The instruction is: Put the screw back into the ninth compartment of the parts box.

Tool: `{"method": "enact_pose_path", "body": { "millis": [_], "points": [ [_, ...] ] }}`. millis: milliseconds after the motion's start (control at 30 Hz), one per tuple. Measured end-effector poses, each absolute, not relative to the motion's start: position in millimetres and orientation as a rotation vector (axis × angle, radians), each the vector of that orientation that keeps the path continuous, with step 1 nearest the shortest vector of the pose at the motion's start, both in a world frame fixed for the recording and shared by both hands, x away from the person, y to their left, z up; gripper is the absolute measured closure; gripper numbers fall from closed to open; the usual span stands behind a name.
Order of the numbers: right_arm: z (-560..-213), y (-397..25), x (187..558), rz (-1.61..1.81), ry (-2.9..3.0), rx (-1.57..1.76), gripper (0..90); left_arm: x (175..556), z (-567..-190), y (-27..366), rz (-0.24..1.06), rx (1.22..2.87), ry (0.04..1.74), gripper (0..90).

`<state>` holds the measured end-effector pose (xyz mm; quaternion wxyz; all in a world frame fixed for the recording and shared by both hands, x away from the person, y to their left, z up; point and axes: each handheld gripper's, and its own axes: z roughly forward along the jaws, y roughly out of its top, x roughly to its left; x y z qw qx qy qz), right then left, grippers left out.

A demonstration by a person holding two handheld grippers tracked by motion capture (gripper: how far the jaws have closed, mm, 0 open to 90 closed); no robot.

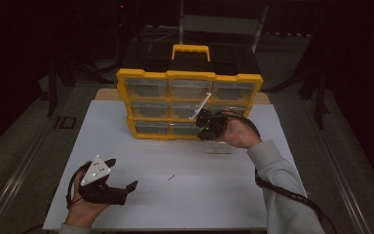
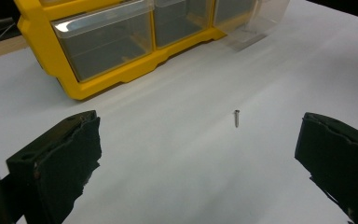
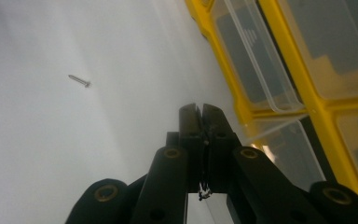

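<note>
White table [image 1: 141, 204], dark room behind. Yellow drawer organizer [image 1: 190, 78] standing upright at the far side. Small screw [image 2: 236, 117] lying loose mid-table, ahead of your left gripper [image 1: 123, 174], jaws spread wide, holding nothing. Your right gripper [image 3: 201, 109]: jaws pressed together, at the organizer's bottom-right clear drawer [image 3: 284, 144], which is pulled out.

Bare table [image 2: 177, 177] around screw [image 2: 237, 117]; organizer [image 2: 98, 79] behind.
</note>
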<state>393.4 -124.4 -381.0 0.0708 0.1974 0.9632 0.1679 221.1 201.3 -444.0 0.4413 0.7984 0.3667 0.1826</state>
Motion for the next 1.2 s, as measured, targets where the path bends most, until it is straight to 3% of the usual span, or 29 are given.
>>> {"method": "enact_pose_path", "body": {
  "millis": [1200],
  "points": [
    [-366.5, -174.0, 406.8, 0.484, 2.812, 0.745, 87.7, 220.3, -442.2, 202.7, 0.461, 1.982, 0.908, 0.9]
  ]
}}
